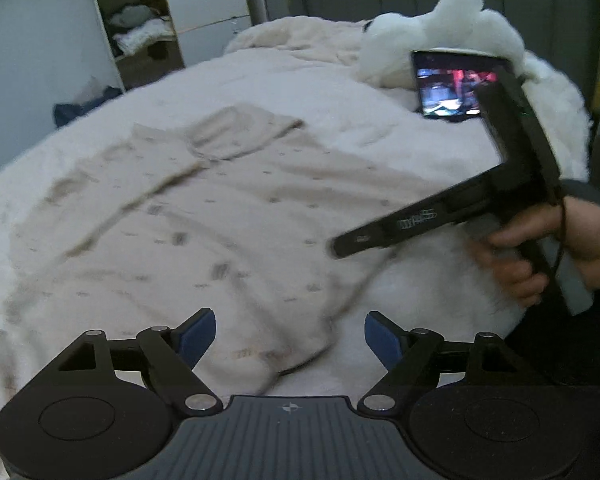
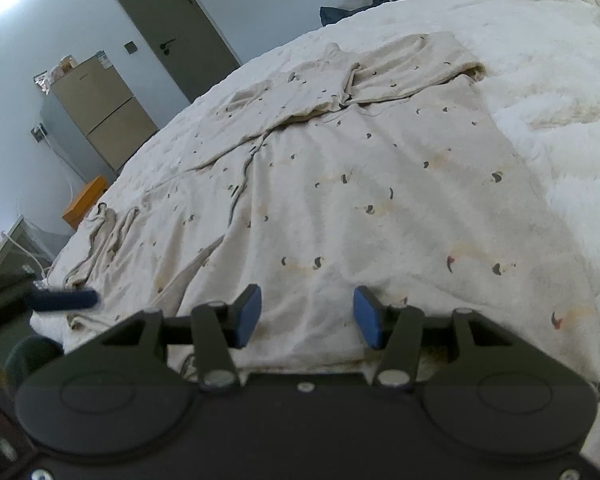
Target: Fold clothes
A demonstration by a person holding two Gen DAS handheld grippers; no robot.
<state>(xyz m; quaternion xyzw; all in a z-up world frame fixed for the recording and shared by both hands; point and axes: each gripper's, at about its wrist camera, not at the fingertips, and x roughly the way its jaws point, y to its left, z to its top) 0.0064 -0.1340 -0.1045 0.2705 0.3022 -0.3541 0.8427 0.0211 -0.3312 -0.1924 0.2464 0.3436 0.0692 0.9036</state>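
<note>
Lit phone (image 1: 456, 84) leans on white plush toy (image 1: 452, 28) beyond spread garment (image 2: 340, 184).

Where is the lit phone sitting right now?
In the left wrist view the phone is at upper right, propped against the white plush toy on the bed, beyond the spread garment and partly hidden by the right claw's body.

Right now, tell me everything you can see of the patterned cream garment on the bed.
The garment is a cream, soft-looking top scattered with small dark motifs and faint yellowish marks. It lies spread flat, lightly wrinkled, on the fluffy white bedcover. One sleeve is folded across its far end; the other trails bunched toward the bed's edge. A seam or cord line runs down the body. The right tool stands open over the near hem, nothing between its pads; the left tool is open too, clear of the cloth.
</note>
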